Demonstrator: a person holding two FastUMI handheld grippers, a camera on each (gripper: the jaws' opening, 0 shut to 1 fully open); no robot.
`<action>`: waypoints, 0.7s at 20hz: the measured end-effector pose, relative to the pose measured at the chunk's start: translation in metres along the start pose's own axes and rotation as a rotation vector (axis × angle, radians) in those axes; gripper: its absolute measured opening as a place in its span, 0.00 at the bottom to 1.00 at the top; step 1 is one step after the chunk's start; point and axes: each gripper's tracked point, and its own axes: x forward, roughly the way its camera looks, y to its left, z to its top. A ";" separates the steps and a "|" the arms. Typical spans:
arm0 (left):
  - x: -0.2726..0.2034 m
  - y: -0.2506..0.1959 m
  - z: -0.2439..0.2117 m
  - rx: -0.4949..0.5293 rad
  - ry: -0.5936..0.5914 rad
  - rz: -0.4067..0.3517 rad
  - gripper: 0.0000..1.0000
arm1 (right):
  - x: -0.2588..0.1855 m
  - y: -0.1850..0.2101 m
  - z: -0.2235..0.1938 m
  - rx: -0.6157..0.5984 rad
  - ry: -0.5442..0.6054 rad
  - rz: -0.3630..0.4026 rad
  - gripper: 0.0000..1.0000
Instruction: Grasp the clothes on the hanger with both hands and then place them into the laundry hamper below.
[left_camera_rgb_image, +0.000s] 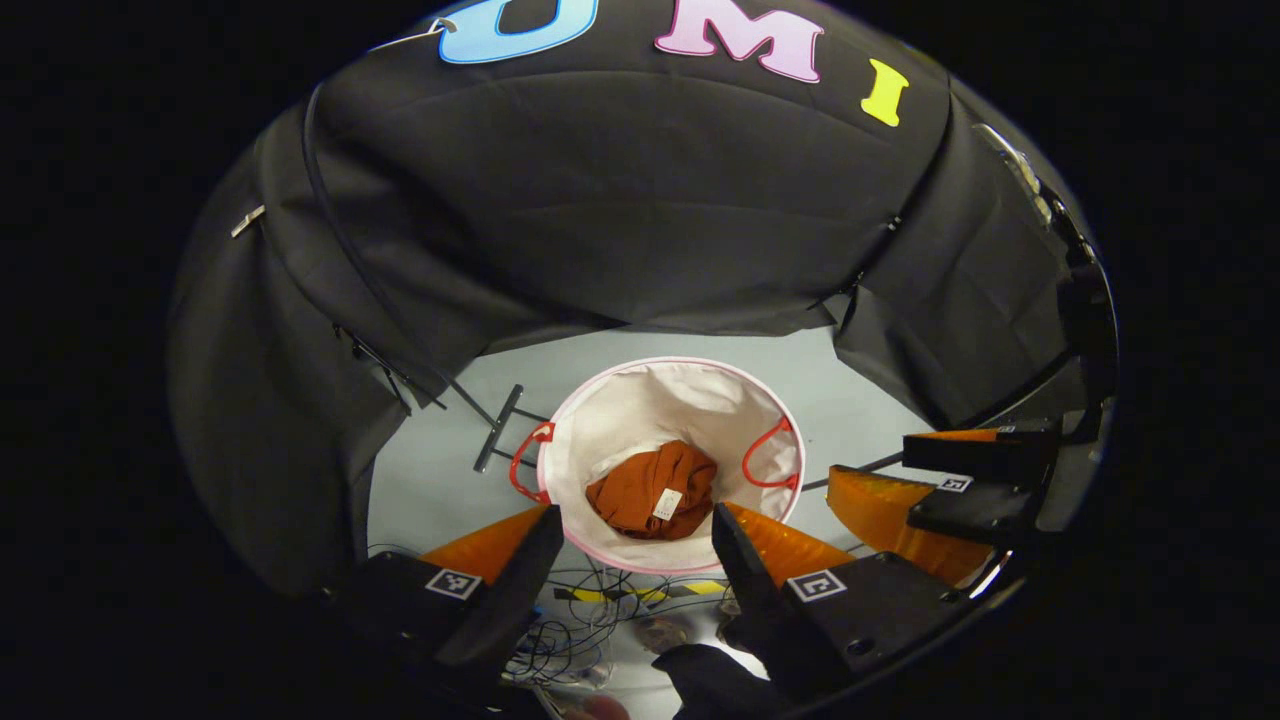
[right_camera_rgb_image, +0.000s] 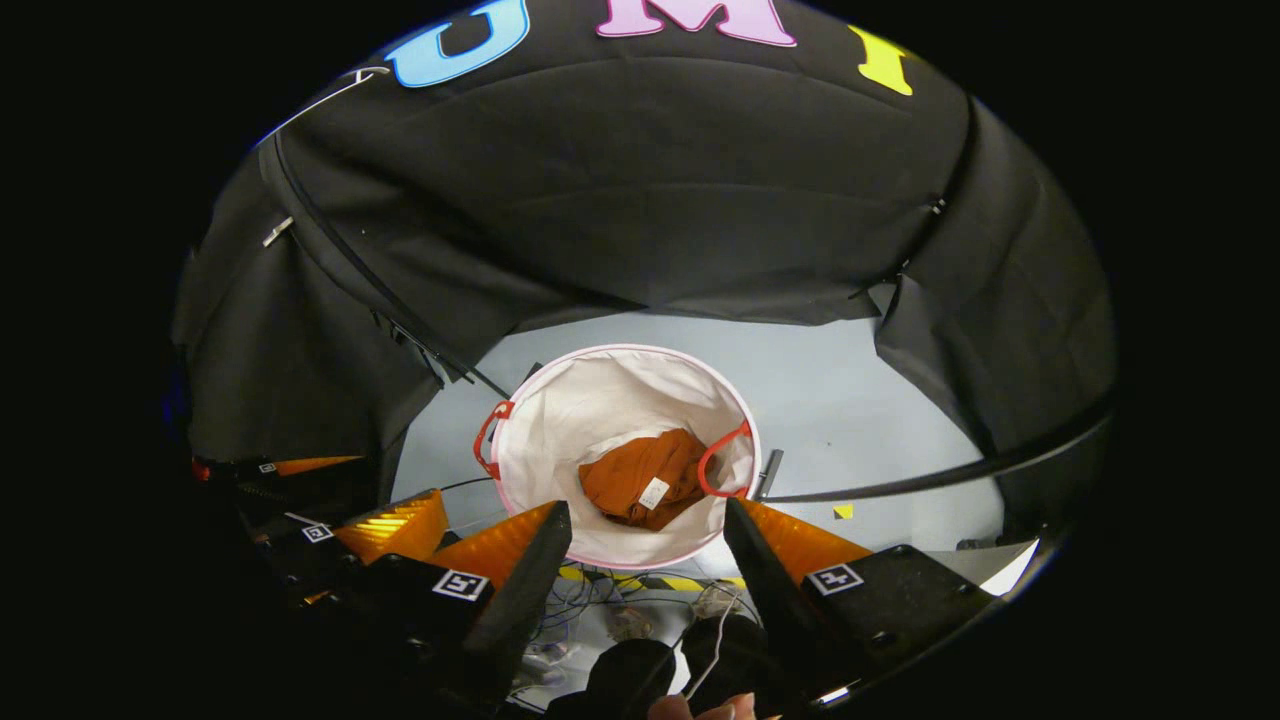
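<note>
A rust-orange garment (left_camera_rgb_image: 650, 490) (right_camera_rgb_image: 640, 485) lies crumpled at the bottom of the white laundry hamper (left_camera_rgb_image: 690, 390) (right_camera_rgb_image: 600, 385), which has a pink rim and red handles. My left gripper (left_camera_rgb_image: 635, 520) hangs open above the hamper's near rim with nothing between its fingers. Open too and holding nothing, my right gripper (right_camera_rgb_image: 645, 515) hovers over the near rim. In the left gripper view the right gripper (left_camera_rgb_image: 940, 480) shows at the right edge. In the right gripper view the left gripper (right_camera_rgb_image: 330, 510) shows at the left.
The hamper stands on a pale grey floor (right_camera_rgb_image: 850, 400). A black rail (right_camera_rgb_image: 950, 470) curves across the right. A stand's metal foot (left_camera_rgb_image: 497, 428) lies left of the hamper. Loose cables and yellow-black tape (left_camera_rgb_image: 610, 590) lie on the floor near me.
</note>
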 end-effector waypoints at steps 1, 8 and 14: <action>-0.004 0.001 -0.001 -0.003 -0.007 0.000 0.95 | -0.004 0.001 -0.001 0.017 -0.013 0.000 0.99; -0.079 -0.006 0.044 -0.005 -0.229 -0.051 0.95 | -0.080 0.009 0.052 0.014 -0.283 -0.035 0.99; -0.170 -0.001 0.094 0.017 -0.508 -0.019 0.95 | -0.184 0.021 0.105 -0.048 -0.552 -0.063 0.99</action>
